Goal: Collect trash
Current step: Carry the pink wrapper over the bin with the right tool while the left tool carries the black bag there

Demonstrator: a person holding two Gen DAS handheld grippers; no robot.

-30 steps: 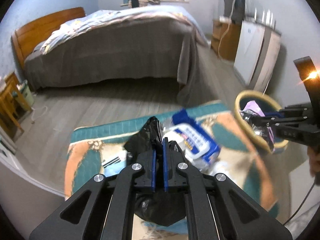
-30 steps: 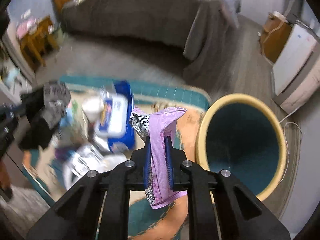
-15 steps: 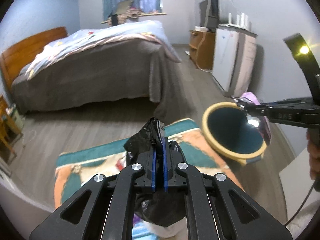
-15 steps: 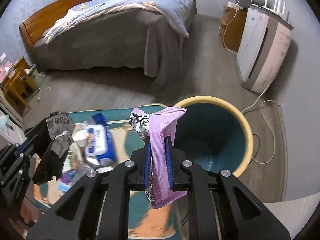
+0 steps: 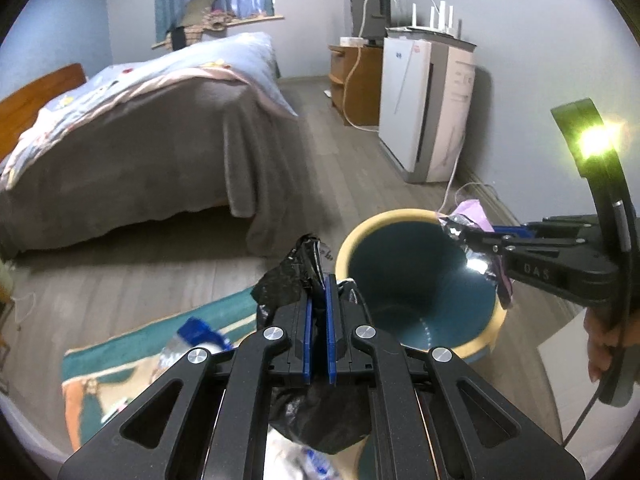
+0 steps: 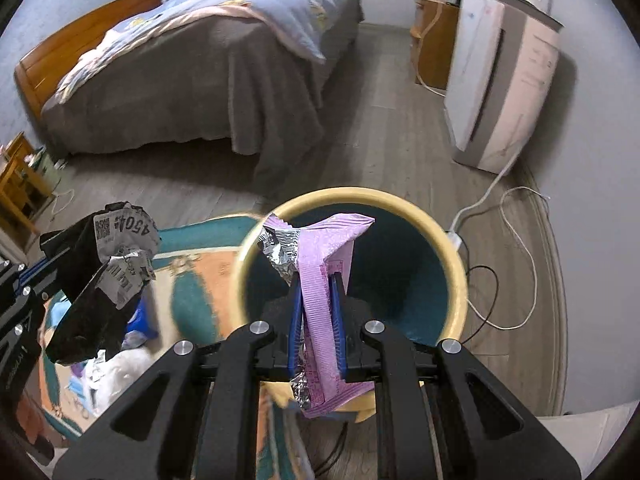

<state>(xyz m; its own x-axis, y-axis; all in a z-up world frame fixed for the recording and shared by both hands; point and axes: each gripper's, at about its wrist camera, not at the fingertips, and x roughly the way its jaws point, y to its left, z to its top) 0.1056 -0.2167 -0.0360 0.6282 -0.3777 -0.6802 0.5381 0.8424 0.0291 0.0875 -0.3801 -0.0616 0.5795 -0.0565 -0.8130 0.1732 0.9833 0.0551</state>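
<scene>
The purple wrapper (image 6: 320, 280), foil-lined and crumpled, is pinched between the blue pads of the right gripper (image 6: 316, 312), jaws clamped tight on it, and it hangs right in front of the open mouth of the waste bin (image 6: 456, 276). From the right wrist view the wrapper's top flares out against the bin's dark teal inside, its lower end drooping below the pads. From the left wrist view that same wrapper (image 5: 476, 220) sits at the bin's far rim (image 5: 384, 220), with a person's hand (image 5: 604, 336) gripping the right tool's handle at the frame edge and a bright light glaring on the tool.

Over to the left gripper (image 5: 318, 332): jaws closed hard on a black crumpled packet (image 5: 292, 280), which bunches up above the pads and sags below them. It's just beside the bin's near rim, not over the opening. The right wrist view catches that black packet (image 6: 104, 272) from the side, showing white printed panels and a code square on it.

Below and left of the bin lies a teal and orange rug (image 6: 196, 276), and on it a loose heap of remaining litter (image 6: 120, 360) — a blue and white pack, pale scraps, blurred. The bin stands at the rug's edge on grey wood flooring (image 5: 352, 176).

Further out: a bed (image 5: 160, 128) with a grey cover and pale blue quilt, a white appliance (image 5: 424, 104) against the wall, a white cable (image 6: 516, 216) trailing along the floor by the bin.
</scene>
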